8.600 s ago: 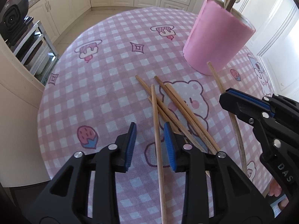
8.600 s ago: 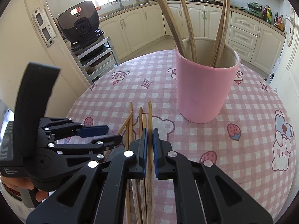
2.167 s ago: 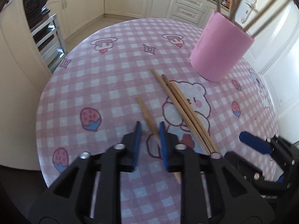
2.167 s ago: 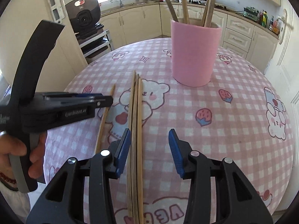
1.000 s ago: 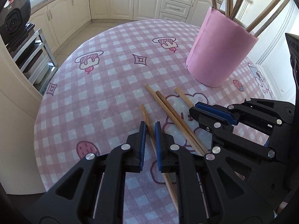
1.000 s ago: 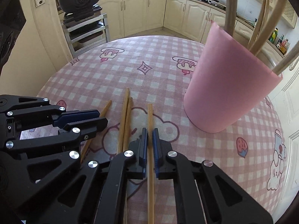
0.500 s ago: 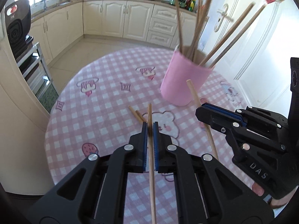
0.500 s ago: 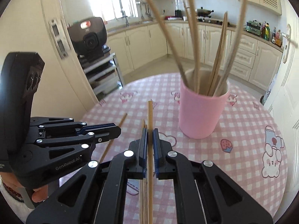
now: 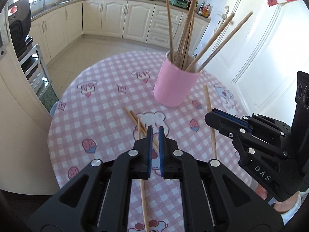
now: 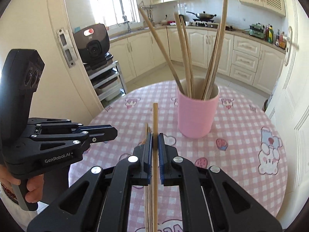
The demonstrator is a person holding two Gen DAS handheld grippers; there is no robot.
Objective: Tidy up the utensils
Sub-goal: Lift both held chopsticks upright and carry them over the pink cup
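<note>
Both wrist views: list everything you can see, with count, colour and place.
Table: one, pink checked cloth, round.
Cup: one, pink, far on the table.
Chopsticks in cup: several, wooden, upright.
Loose chopsticks: two, wooden, lying mid-table.
Slanted chopstick: one, wooden, under the left gripper; grip unclear.
Gripped chopstick: one, wooden, in the right gripper.
Cabinets: cream, behind.
Appliance: one, black, on a rack.
Left gripper: black, blue pads, shut.
Right gripper: black, clamping a chopstick.
</note>
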